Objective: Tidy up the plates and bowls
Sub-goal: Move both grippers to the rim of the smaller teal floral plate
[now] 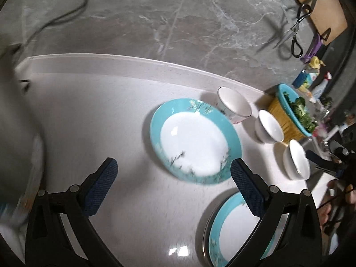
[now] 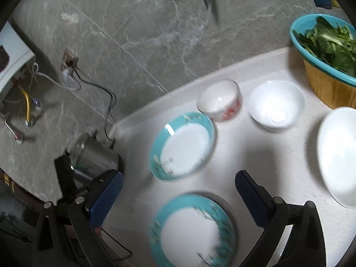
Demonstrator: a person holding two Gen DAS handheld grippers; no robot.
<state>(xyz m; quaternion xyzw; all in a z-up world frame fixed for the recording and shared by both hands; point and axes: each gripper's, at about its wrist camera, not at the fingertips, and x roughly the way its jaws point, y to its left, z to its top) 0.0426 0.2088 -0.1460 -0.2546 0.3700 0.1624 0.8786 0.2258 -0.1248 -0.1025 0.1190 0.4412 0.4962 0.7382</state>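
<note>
Left wrist view: we see the pale countertop (image 1: 89,115) against a grey marbled wall (image 1: 155,17). On the countertop, a teal-rimmed plate (image 1: 195,140) lies ahead of the left gripper (image 1: 173,182), just beyond its fingertips and nearer the right finger (image 1: 247,191). A second teal-rimmed plate (image 1: 235,231) lies low at the right, partly covered by that finger. We find the left gripper's fingers spread wide, with nothing between them and no pad touching a dish. A basket of greens (image 1: 291,115) stands behind three bowls: a flowered bowl (image 1: 233,104) just beside the far plate, then two white bowls (image 1: 269,126) (image 1: 298,160) in a row toward the right.

Right wrist view: we see the same dishes. The nearer teal-rimmed plate (image 2: 193,231) lies between the fingers of the right gripper (image 2: 178,189), below them; the farther teal-rimmed plate (image 2: 182,142) lies just beyond the tips. The flowered bowl (image 2: 220,100), a white bowl (image 2: 276,104) and a larger-looking white bowl (image 2: 338,153) sit to the right. The right gripper's fingers likewise stand fully apart and empty.
</note>
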